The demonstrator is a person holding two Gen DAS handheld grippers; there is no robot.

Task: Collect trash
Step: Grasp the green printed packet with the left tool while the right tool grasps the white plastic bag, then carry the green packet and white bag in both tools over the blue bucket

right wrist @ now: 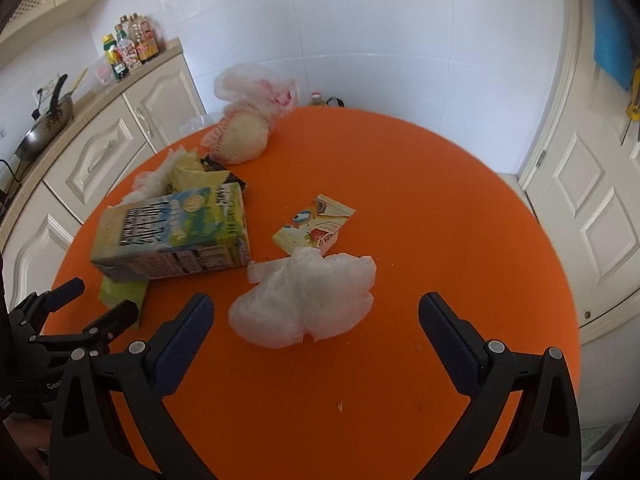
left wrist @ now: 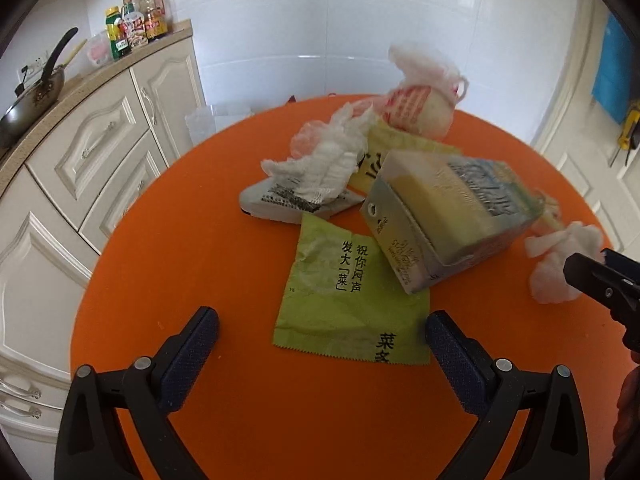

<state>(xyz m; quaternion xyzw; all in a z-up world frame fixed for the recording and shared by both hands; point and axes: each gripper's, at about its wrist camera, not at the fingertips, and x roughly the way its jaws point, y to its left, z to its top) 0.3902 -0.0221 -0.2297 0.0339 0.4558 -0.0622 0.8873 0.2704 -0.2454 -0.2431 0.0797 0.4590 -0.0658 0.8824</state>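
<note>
Since my right gripper (right wrist: 316,320) hangs spread over the crumpled white plastic bag (right wrist: 306,300) at the near middle of the round orange counter (right wrist: 440,200), and my left gripper (left wrist: 320,334) gapes empty astride the flat green wrapper (left wrist: 348,300), I may just skid either flimsy piece away.

A round orange table (right wrist: 400,168) is carrying the litter: a milk carton (right wrist: 176,232) is lying on its side toward nine o'clock, with a crumpled clear bag (right wrist: 308,300) sitting near the centre. A small strawberry wrapper (right wrist: 316,224) is lying just beyond it, a tied bag (right wrist: 244,136) is resting near eleven, and a green sachet (left wrist: 352,296) is lying flat, tucked under the carton.
</note>
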